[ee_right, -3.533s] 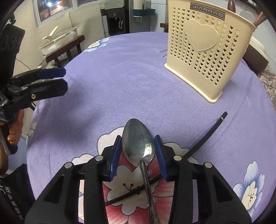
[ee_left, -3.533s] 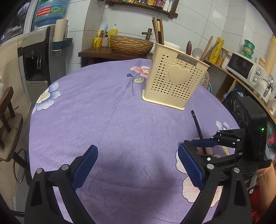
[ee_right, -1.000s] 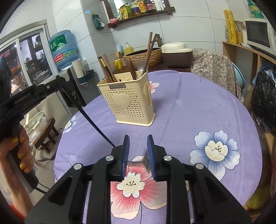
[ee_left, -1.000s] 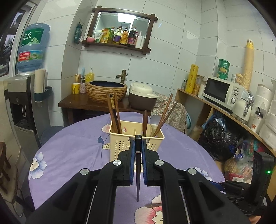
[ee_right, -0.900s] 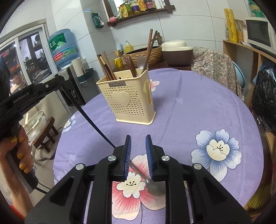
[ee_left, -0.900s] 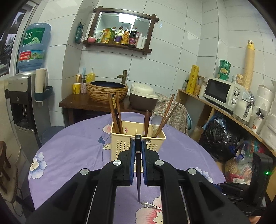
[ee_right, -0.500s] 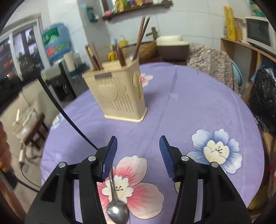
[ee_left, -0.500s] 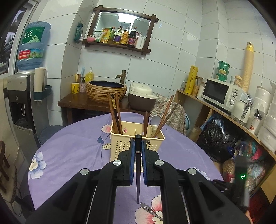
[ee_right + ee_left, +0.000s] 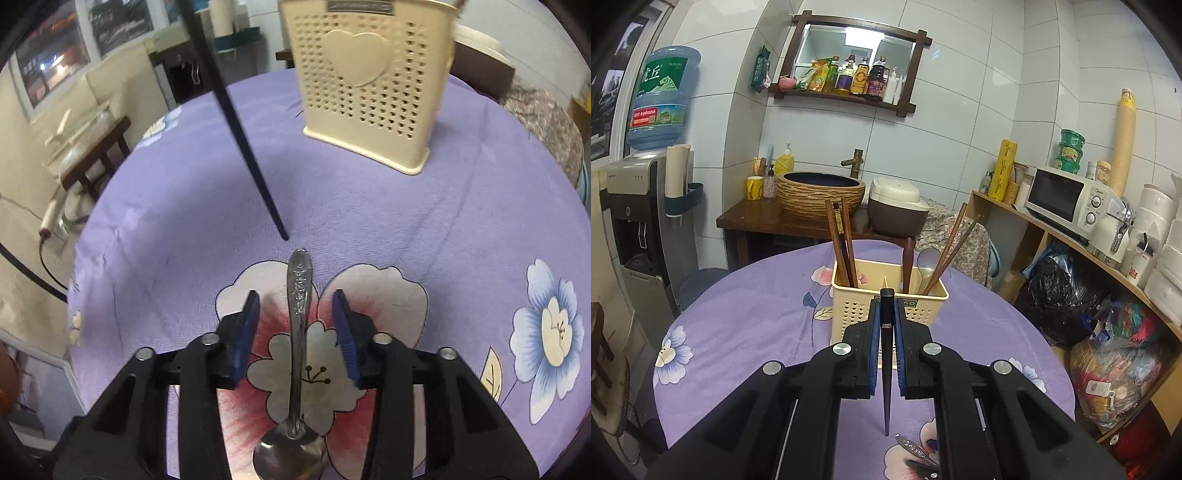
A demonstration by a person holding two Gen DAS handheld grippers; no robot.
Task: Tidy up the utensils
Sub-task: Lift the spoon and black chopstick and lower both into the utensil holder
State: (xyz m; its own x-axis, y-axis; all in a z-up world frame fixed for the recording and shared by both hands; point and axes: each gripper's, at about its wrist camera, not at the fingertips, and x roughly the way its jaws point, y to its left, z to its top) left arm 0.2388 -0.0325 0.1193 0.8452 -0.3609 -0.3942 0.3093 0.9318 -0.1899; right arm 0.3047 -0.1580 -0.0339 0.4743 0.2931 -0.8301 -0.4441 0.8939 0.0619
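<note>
My left gripper (image 9: 886, 314) is shut on a black chopstick (image 9: 887, 362), held upright with its tip hanging just above the purple tablecloth (image 9: 757, 306). The chopstick also crosses the right wrist view (image 9: 240, 125). The cream utensil holder (image 9: 890, 306) stands just beyond, with wooden chopsticks (image 9: 842, 243) and a spoon in it; it also shows in the right wrist view (image 9: 369, 85). My right gripper (image 9: 297, 314) is open, its jaws on either side of a metal spoon (image 9: 297, 350) that lies on the cloth, bowl towards me. The spoon's handle end shows in the left wrist view (image 9: 916, 448).
The round table's edge (image 9: 92, 206) curves on the left, with a wooden stool (image 9: 99, 147) beyond it. A sink counter with a rice cooker (image 9: 897, 210) is behind the table. Shelves with a microwave (image 9: 1067, 199) and bags are to the right.
The right gripper has opened and let the spoon down onto the cloth, then dropped low over it. The left gripper still holds the chopstick upright, about where it was.
</note>
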